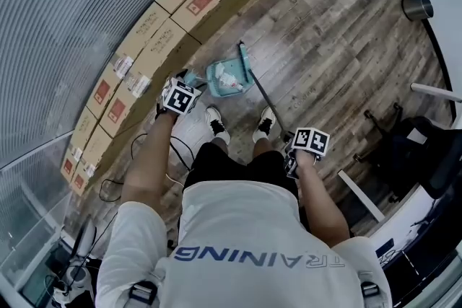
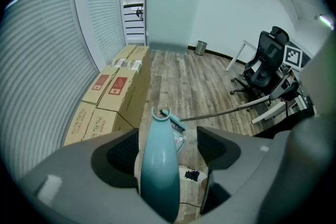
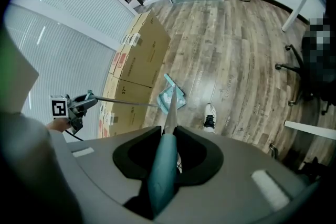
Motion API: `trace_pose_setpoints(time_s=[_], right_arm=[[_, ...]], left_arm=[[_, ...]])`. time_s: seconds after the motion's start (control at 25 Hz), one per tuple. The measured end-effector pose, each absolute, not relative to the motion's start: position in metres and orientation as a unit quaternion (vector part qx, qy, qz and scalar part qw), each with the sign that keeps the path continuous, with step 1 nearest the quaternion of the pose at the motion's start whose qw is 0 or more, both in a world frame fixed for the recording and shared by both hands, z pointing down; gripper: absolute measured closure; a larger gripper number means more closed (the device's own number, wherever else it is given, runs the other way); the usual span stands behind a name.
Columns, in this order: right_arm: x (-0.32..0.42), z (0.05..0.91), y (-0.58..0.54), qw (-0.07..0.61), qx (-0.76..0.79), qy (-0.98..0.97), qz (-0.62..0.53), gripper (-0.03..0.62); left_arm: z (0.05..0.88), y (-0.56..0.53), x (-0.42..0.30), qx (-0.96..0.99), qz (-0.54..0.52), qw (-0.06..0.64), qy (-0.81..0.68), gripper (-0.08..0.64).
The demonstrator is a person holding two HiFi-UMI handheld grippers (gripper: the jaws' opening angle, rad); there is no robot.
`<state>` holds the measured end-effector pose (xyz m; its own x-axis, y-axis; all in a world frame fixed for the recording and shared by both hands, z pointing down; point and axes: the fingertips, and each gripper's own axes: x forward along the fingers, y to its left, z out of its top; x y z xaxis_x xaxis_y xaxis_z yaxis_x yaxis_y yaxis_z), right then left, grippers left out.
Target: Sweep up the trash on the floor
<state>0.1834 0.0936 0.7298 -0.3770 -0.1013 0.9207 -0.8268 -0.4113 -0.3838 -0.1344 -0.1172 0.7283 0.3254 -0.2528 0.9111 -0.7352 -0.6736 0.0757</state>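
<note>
A teal dustpan [image 1: 229, 77] rests on the wooden floor in front of my feet, with white trash [image 1: 232, 85] lying in it. The broom's brush [image 1: 245, 58] sits at the pan's far edge. My left gripper [image 2: 168, 147] is open around the dustpan's teal handle [image 2: 157, 165], with a clear gap on the handle's right side. In the head view the left gripper [image 1: 188, 79] is just left of the pan. My right gripper [image 3: 170, 152] is shut on the broom's teal grip [image 3: 163, 170]; its metal shaft [image 1: 271, 108] slants down to the brush.
Cardboard boxes [image 1: 155, 32] line the blinds at the left. A metal bin [image 1: 417, 7] stands at the far right wall. A black office chair [image 1: 404, 137] and white desk legs [image 1: 361, 195] are to the right. A black cable [image 1: 137, 148] lies near my left foot.
</note>
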Motion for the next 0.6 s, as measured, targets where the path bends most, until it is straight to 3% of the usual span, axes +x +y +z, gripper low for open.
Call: trace_pose_setpoints(time_s=[0.2,0.24,0.32,0.4,0.6], right_arm=[[0.191,0.720,0.084,0.245,0.508,-0.478,0.673,0.483],[0.192,0.718,0.082,0.241,0.511,-0.478,0.672,0.483],[0.194,0.714,0.079,0.236,0.519,-0.477,0.669,0.483],[0.196,0.709,0.076,0.232,0.528,-0.477,0.664,0.483],[0.203,0.689,0.062,0.208,0.561,-0.474,0.646,0.483]], left_arm=[[0.681,-0.133,-0.140,0.788,0.418,0.236,-0.386,0.192],[0.666,-0.136,-0.141,0.790,0.393,0.242,-0.404,0.218],[0.629,-0.136,-0.138,0.799,0.326,0.264,-0.431,0.415],[0.590,-0.134,-0.128,0.815,0.250,0.276,-0.443,0.529],[0.517,-0.130,-0.101,0.844,0.142,0.256,-0.450,0.560]])
